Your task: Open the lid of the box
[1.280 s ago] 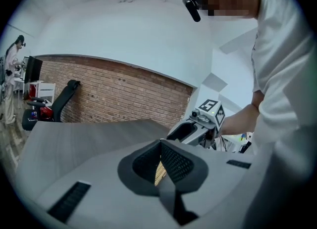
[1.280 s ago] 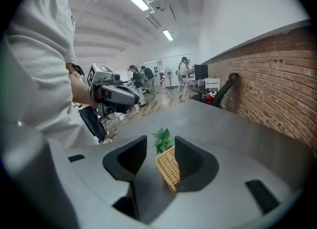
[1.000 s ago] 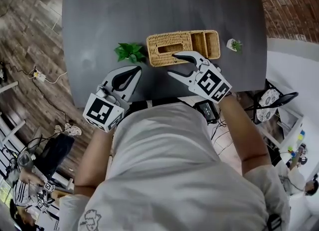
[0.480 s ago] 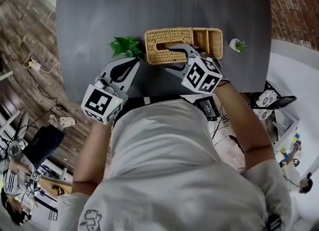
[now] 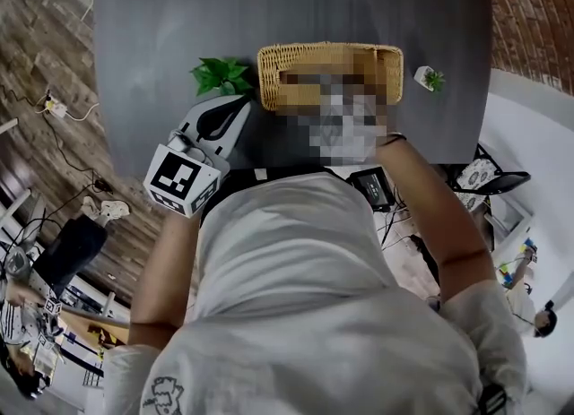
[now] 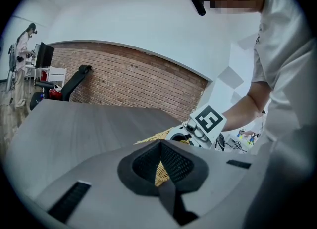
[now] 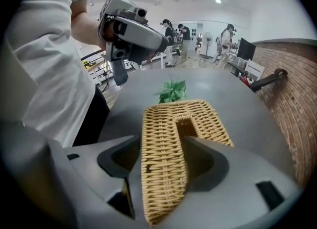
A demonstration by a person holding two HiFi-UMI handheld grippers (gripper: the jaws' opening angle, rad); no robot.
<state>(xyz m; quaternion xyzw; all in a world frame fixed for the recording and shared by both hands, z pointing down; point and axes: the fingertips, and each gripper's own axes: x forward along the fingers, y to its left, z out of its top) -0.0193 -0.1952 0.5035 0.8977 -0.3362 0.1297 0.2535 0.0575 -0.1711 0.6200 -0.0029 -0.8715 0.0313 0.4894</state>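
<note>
The step in hand looks to be taking a hold on the lid, not yet lifting it. The right gripper [image 7: 163, 144] has its fingers spread as wide as they go, having just been opening, and between them lies a band of the wicker lid [image 7: 161, 178]: one finger stands outside the band, on the side toward the person, and the other dips into the long slot [image 7: 184, 124] cut in the lid's top. The pads do not seem to press on the weave, so nothing is gripped. The box [image 5: 296, 53] sits on the dark counter [image 5: 269, 1] directly under and ahead of these fingers, its lid down as far as can be told. Past the fingertips, beyond the box's far end, a small green plant [image 7: 172, 90] stands on the counter. The left gripper [image 6: 160, 146] has its fingers closed tip to tip with nothing in them; wicker shows only through the gap behind the tips, so a corner of the box lies just ahead of them, apart from them. In my judgement the next move calls for the right fingers to close firmly on the band and then draw it upward so the lid comes away, while the left fingers might press on the box's end to keep the light box from rising with it.
</note>
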